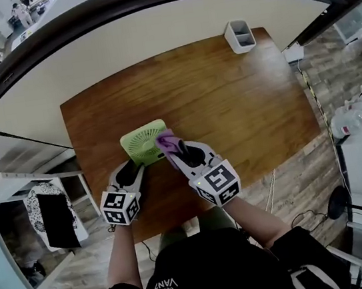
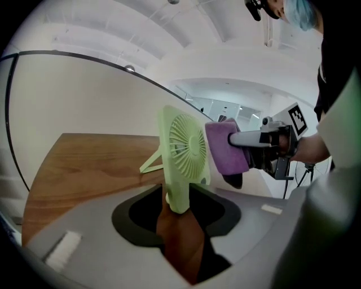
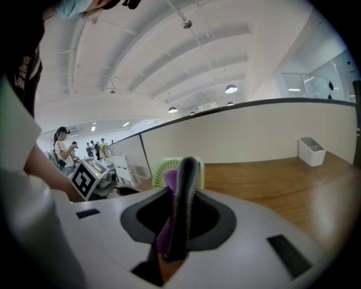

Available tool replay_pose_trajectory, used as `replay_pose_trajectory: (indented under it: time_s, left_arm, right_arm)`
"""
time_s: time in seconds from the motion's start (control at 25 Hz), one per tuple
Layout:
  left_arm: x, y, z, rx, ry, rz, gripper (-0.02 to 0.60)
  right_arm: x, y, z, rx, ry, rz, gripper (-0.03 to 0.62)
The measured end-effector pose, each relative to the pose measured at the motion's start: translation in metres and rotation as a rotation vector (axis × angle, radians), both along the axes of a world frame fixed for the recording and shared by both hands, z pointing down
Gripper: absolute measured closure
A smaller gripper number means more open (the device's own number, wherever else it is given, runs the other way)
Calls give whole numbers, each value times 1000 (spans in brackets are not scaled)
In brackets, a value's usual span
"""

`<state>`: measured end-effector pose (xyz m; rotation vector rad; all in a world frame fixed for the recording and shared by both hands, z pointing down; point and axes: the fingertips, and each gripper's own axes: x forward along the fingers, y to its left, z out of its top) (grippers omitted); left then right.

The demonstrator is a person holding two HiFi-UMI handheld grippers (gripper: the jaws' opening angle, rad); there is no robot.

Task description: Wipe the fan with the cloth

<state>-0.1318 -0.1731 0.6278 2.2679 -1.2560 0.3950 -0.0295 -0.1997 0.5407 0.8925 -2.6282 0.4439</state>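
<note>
You're mid-wipe: your right tongs (image 1: 176,149) clamp the cloth (image 1: 165,139) against the fan (image 1: 145,142), which stands just ahead of them on the table (image 1: 227,93). Your left tongs (image 1: 133,171) sit loosely apart around its lower edge. Next, I'd steady the fan and sweep the cloth across the grille.

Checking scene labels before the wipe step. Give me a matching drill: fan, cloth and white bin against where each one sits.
1. fan
2. cloth
3. white bin

A. far right corner of the table
B. clamped in the right tool
C. lower corner between the jaws of the left tool

Pairs: 1-C, 2-B, 3-A.
</note>
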Motion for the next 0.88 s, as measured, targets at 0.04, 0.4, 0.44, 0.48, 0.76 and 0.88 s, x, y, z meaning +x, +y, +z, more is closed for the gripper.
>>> replay_pose_trajectory:
  time_s: [0.04, 0.4, 0.44, 0.48, 0.76, 0.88]
  left_arm:
    - [-1, 2, -2, 6, 4, -9, 446]
    - [-30, 35, -16, 42, 2, -113, 448]
    - [-32, 38, -18, 44, 5, -119, 450]
    - [-33, 41, -20, 47, 9, -124, 455]
    - [-35, 45, -29, 75, 7, -122, 553]
    - [-33, 42, -36, 88, 23, -111, 569]
  right_arm:
    - [-11, 7, 2, 0, -3, -31, 510]
    - [-92, 41, 22, 10, 23, -210, 510]
    - [-97, 40, 25, 11, 32, -217, 510]
    - [-99, 40, 27, 13, 43, -220, 510]
    - [-81, 26, 34, -4, 61, -163, 510]
    - [-60, 20, 34, -31, 48, -104, 510]
